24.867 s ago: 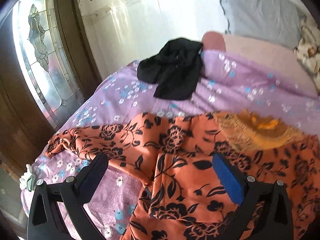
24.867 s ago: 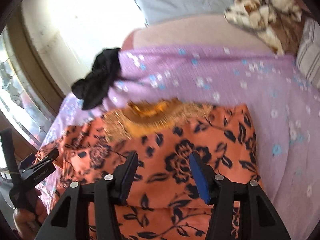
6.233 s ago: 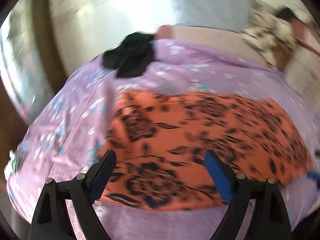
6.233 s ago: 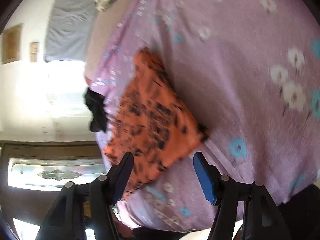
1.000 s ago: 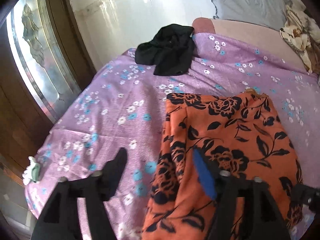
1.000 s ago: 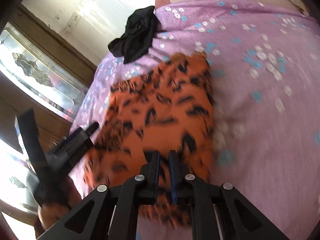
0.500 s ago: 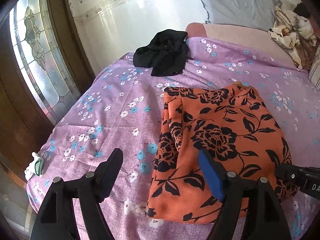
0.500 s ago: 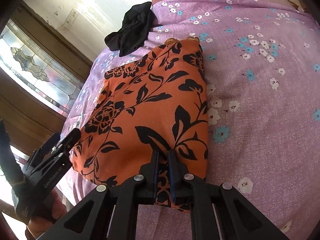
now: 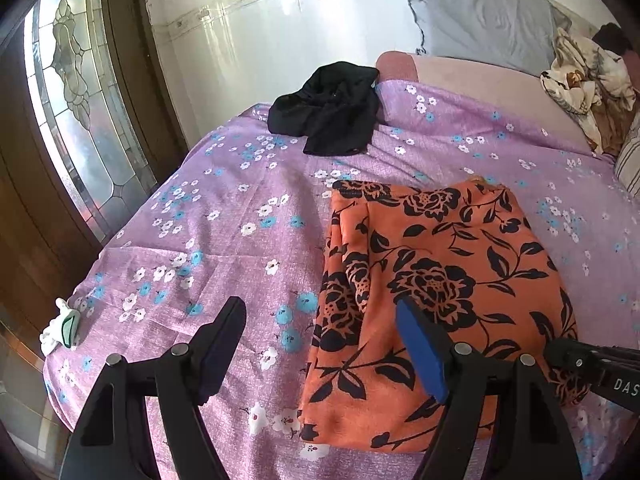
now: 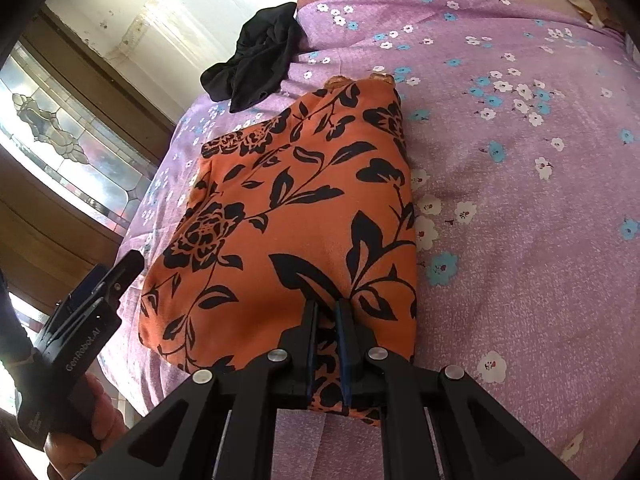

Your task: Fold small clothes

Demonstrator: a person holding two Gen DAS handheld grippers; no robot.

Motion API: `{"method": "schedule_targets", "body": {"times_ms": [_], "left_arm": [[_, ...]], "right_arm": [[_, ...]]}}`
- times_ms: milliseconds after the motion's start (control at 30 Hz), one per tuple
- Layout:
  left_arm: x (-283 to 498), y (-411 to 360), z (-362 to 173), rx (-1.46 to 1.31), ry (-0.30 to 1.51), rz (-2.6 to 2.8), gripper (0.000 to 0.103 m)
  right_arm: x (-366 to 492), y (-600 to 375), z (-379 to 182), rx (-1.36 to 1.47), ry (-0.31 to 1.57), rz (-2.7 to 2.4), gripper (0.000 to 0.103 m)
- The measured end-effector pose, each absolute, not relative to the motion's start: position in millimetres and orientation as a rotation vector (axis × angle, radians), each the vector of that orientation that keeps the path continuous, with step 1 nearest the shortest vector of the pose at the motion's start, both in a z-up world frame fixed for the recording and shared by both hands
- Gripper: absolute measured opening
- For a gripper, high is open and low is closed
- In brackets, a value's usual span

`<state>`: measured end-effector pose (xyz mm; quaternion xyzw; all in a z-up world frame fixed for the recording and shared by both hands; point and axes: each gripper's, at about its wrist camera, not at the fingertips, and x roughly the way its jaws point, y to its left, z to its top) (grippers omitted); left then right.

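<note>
The orange cloth with black flowers lies folded into a neat block on the purple bedsheet. The sheet has little white and blue flowers on it.

The right gripper is low, at the near edge of the orange cloth. Its two fingers are almost together, and they pinch that near edge between them. A bit of orange cloth shows in the thin gap. In the left wrist view, the right gripper pokes in from the right side, at the near right corner of the cloth.

The left gripper has its fingers wide apart, and nothing is between them. It hangs above the bed. Its right finger, the one with the blue pad, is in front of the left part of the cloth. Its left finger is in front of bare sheet. From this view I cannot tell if the fingertips touch the cloth. In the right wrist view, the left gripper shows at the left, near the left edge of the cloth, with a hand on its handle.

Far ahead of both grippers, a black cloth sits in a messy heap at the far edge of the bed. Beyond the left gripper, to its right, a grey pillow leans on the wall. To its left is a window with patterned glass.
</note>
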<state>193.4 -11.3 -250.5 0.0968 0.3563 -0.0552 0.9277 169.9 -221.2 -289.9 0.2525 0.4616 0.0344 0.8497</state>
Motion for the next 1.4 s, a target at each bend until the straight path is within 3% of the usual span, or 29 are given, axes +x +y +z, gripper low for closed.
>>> {"method": "schedule_targets", "body": {"times_ms": [167, 267, 333, 633, 967, 1133, 1400], "left_arm": [[201, -2, -262, 0.218, 0.774, -0.09, 0.078], [210, 3, -279, 0.248, 0.832, -0.07, 0.091], [214, 7, -286, 0.237, 0.858, -0.066, 0.093], [200, 23, -260, 0.165, 0.786, -0.065, 0.093], [221, 43, -298, 0.067, 0.979, -0.034, 0.093], [232, 39, -299, 0.035, 1.014, -0.001, 0.093], [229, 46, -302, -0.017, 1.039, 0.019, 0.098]], "right_arm": [[169, -213, -278, 0.488, 0.937, 0.091, 0.013], [169, -205, -273, 0.495, 0.903, 0.151, 0.013], [174, -197, -281, 0.468, 0.933, 0.154, 0.013], [172, -196, -280, 0.459, 0.912, 0.168, 0.015], [192, -184, -286, 0.404, 0.957, 0.208, 0.016], [229, -185, -259, 0.458, 0.905, 0.256, 0.018], [358, -134, -275, 0.456, 1.098, 0.299, 0.018]]}}
